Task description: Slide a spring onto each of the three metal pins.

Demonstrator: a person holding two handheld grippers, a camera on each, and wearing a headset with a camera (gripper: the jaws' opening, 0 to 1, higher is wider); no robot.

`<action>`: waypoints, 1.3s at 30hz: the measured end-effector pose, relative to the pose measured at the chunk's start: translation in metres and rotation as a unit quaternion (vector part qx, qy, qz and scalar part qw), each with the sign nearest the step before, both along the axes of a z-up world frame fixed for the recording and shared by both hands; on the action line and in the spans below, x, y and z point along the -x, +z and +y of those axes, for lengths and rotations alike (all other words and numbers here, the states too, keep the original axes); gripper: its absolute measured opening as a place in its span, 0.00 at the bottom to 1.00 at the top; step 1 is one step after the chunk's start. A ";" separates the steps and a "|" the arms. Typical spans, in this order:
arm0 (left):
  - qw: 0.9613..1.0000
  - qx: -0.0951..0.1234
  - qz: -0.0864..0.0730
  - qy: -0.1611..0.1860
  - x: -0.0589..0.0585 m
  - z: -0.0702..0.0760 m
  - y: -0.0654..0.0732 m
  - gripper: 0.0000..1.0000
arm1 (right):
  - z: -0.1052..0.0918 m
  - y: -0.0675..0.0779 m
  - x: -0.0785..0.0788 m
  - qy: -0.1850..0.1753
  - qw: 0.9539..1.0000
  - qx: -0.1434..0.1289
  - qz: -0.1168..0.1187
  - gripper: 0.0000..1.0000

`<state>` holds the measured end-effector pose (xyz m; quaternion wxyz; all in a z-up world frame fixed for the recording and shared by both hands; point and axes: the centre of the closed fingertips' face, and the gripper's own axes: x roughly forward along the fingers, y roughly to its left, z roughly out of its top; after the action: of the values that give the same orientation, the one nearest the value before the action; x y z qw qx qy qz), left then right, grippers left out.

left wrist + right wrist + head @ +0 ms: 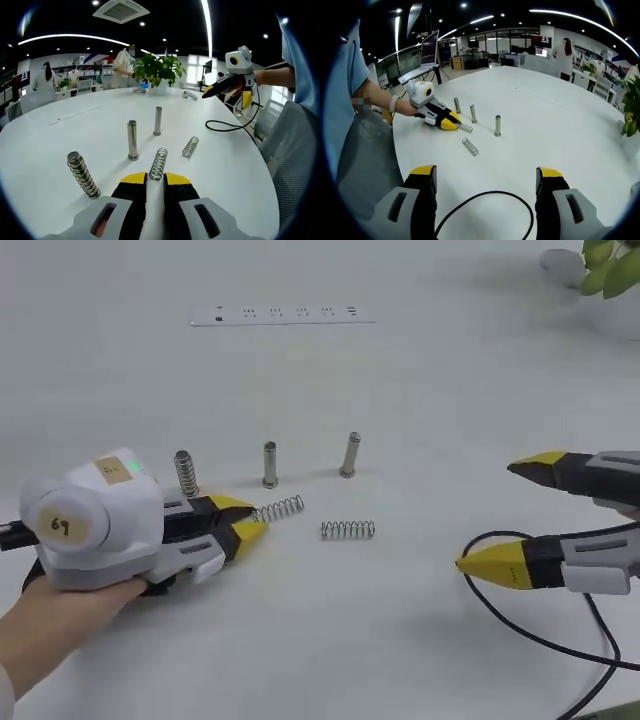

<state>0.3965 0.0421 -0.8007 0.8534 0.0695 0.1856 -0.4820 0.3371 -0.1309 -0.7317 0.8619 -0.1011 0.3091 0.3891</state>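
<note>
**One pin dressed, a second spring in the left jaws**

We see the left gripper (253, 518) low over the white counter (420, 390). Its jaws are clenched on the near end of the held spring (280, 508), which reaches out from the tips toward the foot of the middle pin (269, 464). The left pin (185, 472) already wears the fitted spring (82, 174). The middle pin and the right pin (350, 455) stand upright and bare. The loose spring (347, 529) lies flat on the counter, near the pins on our side. The right gripper (487, 515) hovers well off to the right with its jaws spread wide and empty, and a black cable (487, 192) loops between them.
</note>
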 end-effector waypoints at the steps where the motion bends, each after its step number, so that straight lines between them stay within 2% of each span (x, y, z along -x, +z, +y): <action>1: 1.000 0.001 0.000 0.000 0.000 0.000 0.000 0.05 | 0.000 0.000 0.000 0.000 1.000 0.000 0.001 0.80; 20: 1.000 -0.004 -0.001 -0.010 -0.001 -0.002 0.002 0.03 | 0.003 -0.003 0.004 0.007 1.000 0.004 0.007 0.78; 28: 1.000 0.001 -0.002 -0.012 -0.001 -0.003 0.004 0.02 | 0.006 -0.004 0.005 0.010 1.000 0.003 0.009 0.78; 33: 1.000 0.004 0.004 -0.011 -0.001 -0.003 0.004 0.02 | 0.008 -0.003 0.003 0.011 1.000 0.001 0.007 0.78; 39: 1.000 0.008 0.001 -0.010 0.001 -0.003 0.009 0.02 | 0.010 -0.002 0.003 0.011 1.000 -0.003 0.006 0.77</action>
<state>0.3960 0.0391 -0.7917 0.8489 0.0642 0.1818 -0.4921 0.3338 -0.1205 -0.7338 0.8560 -0.1000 0.3118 0.4001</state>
